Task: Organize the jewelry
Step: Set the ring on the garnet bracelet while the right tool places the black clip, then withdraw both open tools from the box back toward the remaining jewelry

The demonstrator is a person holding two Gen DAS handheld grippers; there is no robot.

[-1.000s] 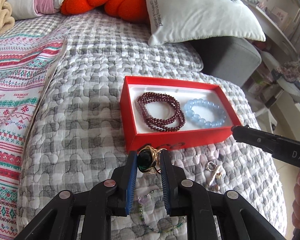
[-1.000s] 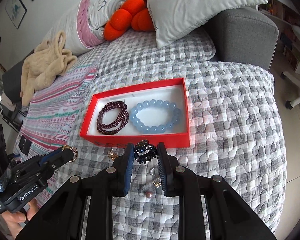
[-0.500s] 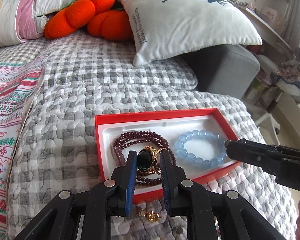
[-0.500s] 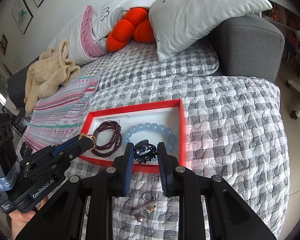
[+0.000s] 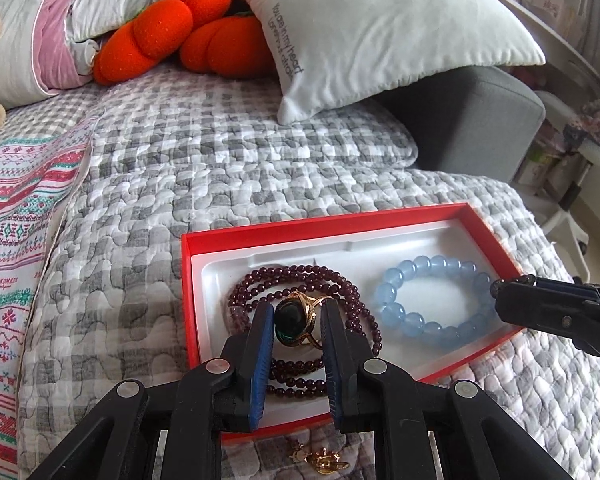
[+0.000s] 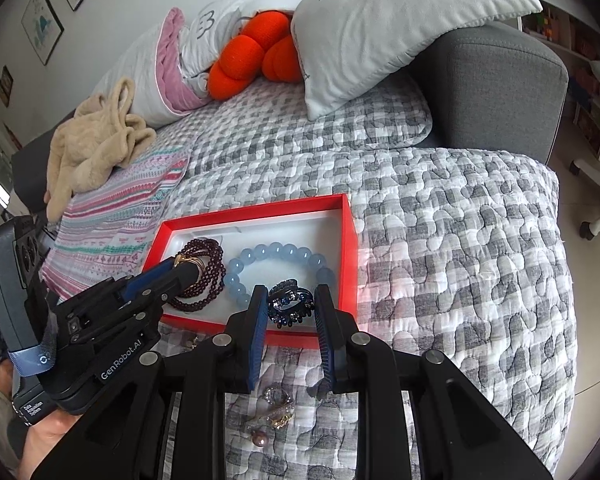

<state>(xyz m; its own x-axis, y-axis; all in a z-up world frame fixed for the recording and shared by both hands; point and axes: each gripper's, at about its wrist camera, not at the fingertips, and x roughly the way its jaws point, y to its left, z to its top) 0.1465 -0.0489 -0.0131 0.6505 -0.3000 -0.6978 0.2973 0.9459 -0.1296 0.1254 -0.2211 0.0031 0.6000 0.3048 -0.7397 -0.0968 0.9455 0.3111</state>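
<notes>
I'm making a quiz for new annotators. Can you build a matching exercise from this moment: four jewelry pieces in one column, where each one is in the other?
Things:
1. gold ring with dark stone
2. dark blue ring
3. maroon bead bracelet
4. pearl earring

Places:
A. lying on the quilt, outside the red box
B. lying in the red box
C. held in the right gripper
D. held in the left gripper

Pairs: 1-D, 2-C, 3-B, 4-A

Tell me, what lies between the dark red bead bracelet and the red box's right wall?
A pale blue bead bracelet lies there on the red box's white lining, beside the dark red bracelet; the left wrist view shows it.
</notes>
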